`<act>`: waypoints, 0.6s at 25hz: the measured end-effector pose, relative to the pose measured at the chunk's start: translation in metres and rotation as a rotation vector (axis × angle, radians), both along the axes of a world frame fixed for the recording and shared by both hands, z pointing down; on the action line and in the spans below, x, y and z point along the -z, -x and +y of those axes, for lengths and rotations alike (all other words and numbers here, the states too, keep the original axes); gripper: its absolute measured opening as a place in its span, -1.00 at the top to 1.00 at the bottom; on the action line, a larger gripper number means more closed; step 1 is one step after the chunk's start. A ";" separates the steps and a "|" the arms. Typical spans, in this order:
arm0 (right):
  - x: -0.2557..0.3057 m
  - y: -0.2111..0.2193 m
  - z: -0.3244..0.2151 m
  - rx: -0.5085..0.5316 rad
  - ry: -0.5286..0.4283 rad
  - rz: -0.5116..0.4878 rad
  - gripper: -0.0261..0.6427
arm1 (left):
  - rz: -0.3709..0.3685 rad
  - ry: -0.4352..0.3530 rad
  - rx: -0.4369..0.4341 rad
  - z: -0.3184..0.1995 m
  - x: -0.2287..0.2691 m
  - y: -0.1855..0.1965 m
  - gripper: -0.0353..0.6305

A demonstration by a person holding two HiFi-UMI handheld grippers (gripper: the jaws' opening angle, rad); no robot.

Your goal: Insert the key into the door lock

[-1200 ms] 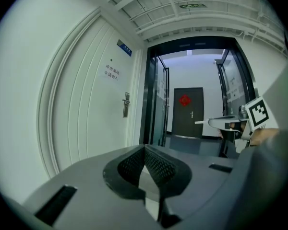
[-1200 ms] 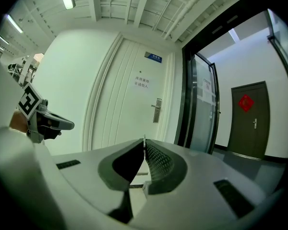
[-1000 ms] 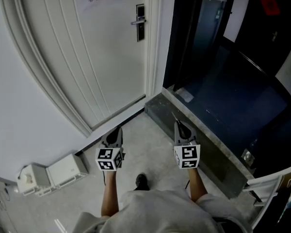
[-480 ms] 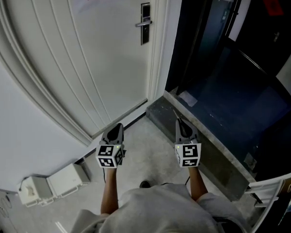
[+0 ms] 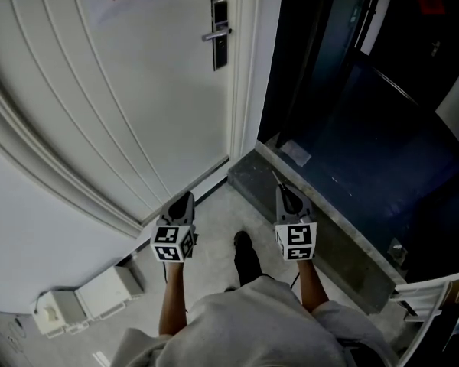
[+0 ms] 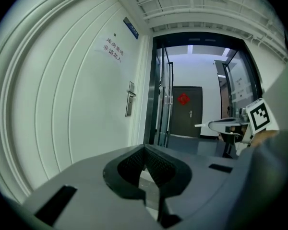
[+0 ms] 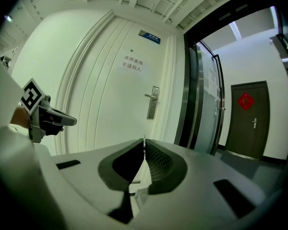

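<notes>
stage: approach, nothing inserted yet | right claw (image 7: 144, 147) pinched on key (image 7: 144, 139), thin tip poking out | left claw (image 6: 145, 150) closed, empty | lock (image 5: 219, 23) upper centre on door (image 5: 138, 105), well apart from key | left: reach, align, insert

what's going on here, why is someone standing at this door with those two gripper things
A person stands facing a white door with a handheld gripper in each hand. The right gripper has its fingers shut on a thin key, which pokes out ahead of the tips. The left gripper is shut and empty. The lock plate on the door is well ahead of both grippers, so the key has not yet reached the lock.
</notes>
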State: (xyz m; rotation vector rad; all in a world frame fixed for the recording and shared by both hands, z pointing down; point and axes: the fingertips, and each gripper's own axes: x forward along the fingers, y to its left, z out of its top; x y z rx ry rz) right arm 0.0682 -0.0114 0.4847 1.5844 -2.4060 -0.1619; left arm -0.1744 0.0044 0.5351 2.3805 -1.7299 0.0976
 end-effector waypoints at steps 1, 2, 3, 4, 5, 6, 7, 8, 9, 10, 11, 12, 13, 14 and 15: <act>-0.002 0.000 -0.010 0.003 0.002 -0.001 0.83 | -0.002 -0.001 0.001 -0.010 -0.001 -0.001 0.84; -0.004 -0.001 -0.021 0.006 0.003 -0.003 0.83 | -0.005 -0.002 0.002 -0.020 -0.001 -0.002 0.84; -0.005 0.000 -0.033 0.011 0.003 -0.005 0.83 | -0.009 -0.003 0.004 -0.031 -0.002 -0.003 0.84; -0.007 0.000 -0.047 0.017 0.001 -0.009 0.83 | -0.013 -0.004 0.007 -0.043 -0.002 -0.003 0.84; -0.007 0.002 -0.061 0.023 -0.001 -0.013 0.83 | -0.016 -0.006 0.011 -0.056 -0.002 -0.003 0.84; -0.008 0.003 -0.076 0.029 -0.003 -0.016 0.83 | -0.018 -0.007 0.015 -0.070 -0.003 -0.002 0.84; -0.008 0.005 -0.093 0.036 -0.005 -0.018 0.83 | -0.019 -0.007 0.019 -0.085 -0.002 -0.001 0.84; -0.007 0.008 -0.109 0.043 -0.007 -0.019 0.83 | -0.021 -0.006 0.023 -0.101 -0.002 0.000 0.84; -0.005 0.010 -0.126 0.051 -0.010 -0.020 0.83 | -0.023 -0.004 0.027 -0.117 -0.001 0.000 0.84; -0.003 0.010 -0.144 0.058 -0.013 -0.021 0.83 | -0.025 -0.003 0.031 -0.134 0.001 0.000 0.84; 0.001 0.010 -0.163 0.064 -0.017 -0.020 0.83 | -0.026 -0.003 0.034 -0.151 0.004 -0.001 0.84; 0.005 0.009 -0.182 0.069 -0.023 -0.020 0.83 | -0.027 -0.006 0.036 -0.170 0.007 -0.003 0.84; 0.010 0.008 -0.201 0.072 -0.030 -0.020 0.83 | -0.029 -0.009 0.037 -0.189 0.011 -0.005 0.84; 0.015 0.007 -0.219 0.075 -0.036 -0.021 0.83 | -0.031 -0.012 0.037 -0.208 0.016 -0.007 0.84; 0.020 0.006 -0.238 0.079 -0.040 -0.023 0.83 | -0.032 -0.015 0.036 -0.227 0.020 -0.009 0.84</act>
